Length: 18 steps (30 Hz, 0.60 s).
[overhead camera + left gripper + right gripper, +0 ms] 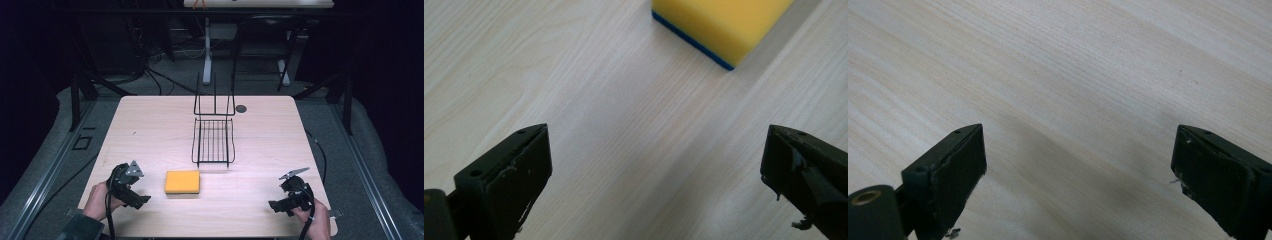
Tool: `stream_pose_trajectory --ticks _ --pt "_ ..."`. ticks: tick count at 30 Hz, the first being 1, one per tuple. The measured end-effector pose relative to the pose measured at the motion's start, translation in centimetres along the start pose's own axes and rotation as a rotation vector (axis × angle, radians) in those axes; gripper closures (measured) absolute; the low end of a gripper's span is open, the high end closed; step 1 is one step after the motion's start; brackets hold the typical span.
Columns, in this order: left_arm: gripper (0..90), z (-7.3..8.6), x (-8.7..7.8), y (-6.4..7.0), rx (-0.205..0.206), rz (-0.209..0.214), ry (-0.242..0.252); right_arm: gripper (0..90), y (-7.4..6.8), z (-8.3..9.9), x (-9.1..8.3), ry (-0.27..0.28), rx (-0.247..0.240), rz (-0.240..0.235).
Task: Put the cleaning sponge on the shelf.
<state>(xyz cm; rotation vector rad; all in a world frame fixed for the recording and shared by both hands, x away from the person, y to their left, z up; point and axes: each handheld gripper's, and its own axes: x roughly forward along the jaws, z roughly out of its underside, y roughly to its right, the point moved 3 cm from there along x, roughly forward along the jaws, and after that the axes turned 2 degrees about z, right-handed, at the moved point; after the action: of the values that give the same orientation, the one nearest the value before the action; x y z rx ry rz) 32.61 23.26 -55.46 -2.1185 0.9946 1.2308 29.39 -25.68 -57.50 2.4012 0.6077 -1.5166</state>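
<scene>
Pale wood grain covers the desk (150, 130), which stands on a grey floor with dark frames and cables around it. Near the front edge, just left of the middle, a yellow sponge (182, 182) lies flat. The left gripper view shows a thin blue layer along the sponge's underside (719, 25), with the yellow block at the top of that picture, past the jaws and apart from them.

Behind the sponge, near the desk's middle, stands a black wire rack (214, 135). Its ribbed tray lies toward the person, and an upright wire back rises at its far end. A small dark round disc (241, 108) sits on the desk just right of the rack's back, apart from it.

At the front left corner, a hand (100, 200) holds the left tool (142, 201), pointed to the right toward the sponge but not touching it. Its jaws stand wide apart over bare wood, with nothing between them. A grey three-cornered plate (134, 170) tops it.

At the front right corner, another hand (315, 222) holds the right tool (274, 206), pointed left. Its jaws are also spread wide, with only bare wood showing between them in the right gripper view. It is well apart from the sponge and rack.
</scene>
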Motion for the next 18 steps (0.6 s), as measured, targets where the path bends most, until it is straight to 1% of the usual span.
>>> stream_pose_trajectory --ticks 3,5,7,8,11,13,14,15,16,18 --pt "0.3 -0.3 -0.3 0.1 -0.001 0.048 -0.005 7.0 0.0 0.0 0.0 0.001 -0.002 -0.002" --pt "0.3 -0.6 -0.5 0.3 0.014 0.066 -0.012 7.0 0.0 0.0 0.1 -0.003 -0.015 0.000" --pt "0.4 -0.9 -0.5 0.5 0.027 0.064 -0.008 7.0 -0.2 0.0 0.1 -0.010 -0.021 -0.002" --pt "0.4 -1.1 -0.6 0.6 0.037 0.074 -0.015 7.0 -0.3 0.0 0.2 -0.007 -0.027 0.003" --pt "0.3 -1.8 -0.9 0.5 0.063 0.068 -0.015 7.1 -0.4 0.0 0.2 -0.018 -0.042 0.003" --pt "0.3 -2.5 -1.3 0.4 0.095 0.066 -0.005 7.3 -0.5 -0.1 0.3 -0.013 -0.042 0.005" --pt "0.3 -2.5 -1.3 0.4 0.095 0.066 -0.005 7.3 -0.5 -0.1 0.3 -0.013 -0.042 0.005" --pt "0.3 -2.7 -1.4 0.3 0.106 0.062 -0.004 7.4 -0.5 -0.1 0.3 -0.014 -0.044 0.007" --pt "0.3 -3.1 -1.5 0.3 0.130 0.063 -0.009 7.4 -0.5 -0.2 0.3 -0.015 -0.044 0.012" --pt "0.3 -3.3 -1.5 0.3 0.134 0.059 -0.011 7.5 -0.5 -0.1 0.3 -0.018 -0.053 0.013"
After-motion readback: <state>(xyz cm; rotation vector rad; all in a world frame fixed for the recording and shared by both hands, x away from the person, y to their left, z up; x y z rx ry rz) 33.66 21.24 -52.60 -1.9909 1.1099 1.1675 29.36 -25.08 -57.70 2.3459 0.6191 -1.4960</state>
